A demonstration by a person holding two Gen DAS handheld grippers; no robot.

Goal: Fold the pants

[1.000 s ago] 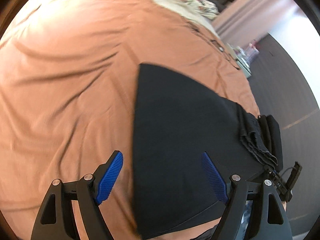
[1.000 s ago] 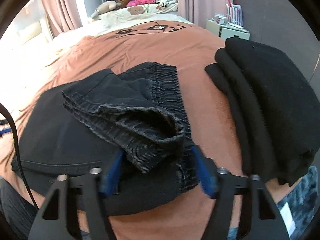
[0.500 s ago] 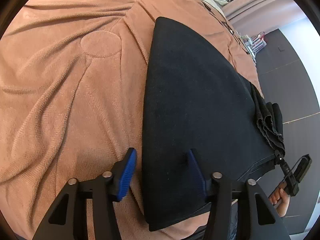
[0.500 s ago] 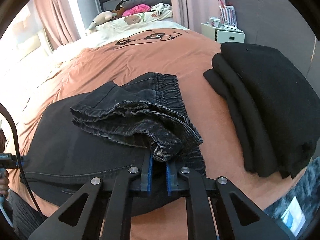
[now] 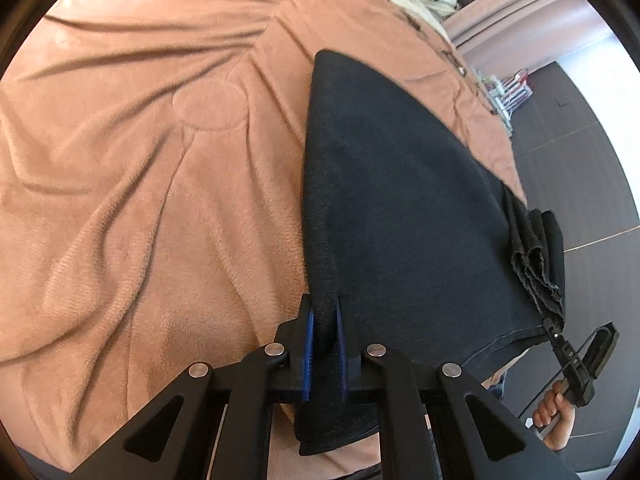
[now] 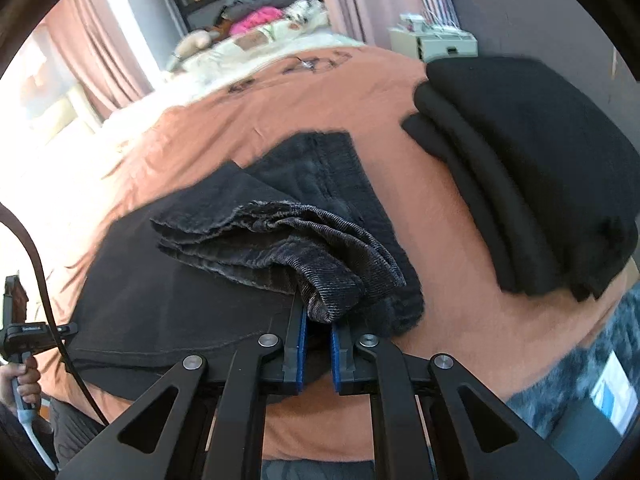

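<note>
The dark charcoal denim pants (image 5: 400,208) lie partly folded on a bed covered with a rust-orange fleece blanket (image 5: 140,200). In the left wrist view the pants spread as a broad flat dark panel, with their left edge running toward the camera. The left hand-held gripper (image 5: 323,344) has its blue pads closing on that edge, and the cloth sits pinched between them with only a narrow gap.

In the right wrist view the pants (image 6: 192,304) show a folded-over bundle of hems and an elastic waistband resting on top of the flat part. The right hand-held gripper (image 6: 318,346) is clamped tight on the near corner of that bundle, with cloth bunched between its blue pads. A person's hand (image 6: 22,380) grips the other tool's handle at the left rim, and a black cable arcs beside it.

A stack of folded black garments (image 6: 540,184) lies on the blanket to the right, apart from the pants. Pink curtains (image 6: 100,52) and a white bedside cabinet (image 6: 436,44) stand beyond the bed.
</note>
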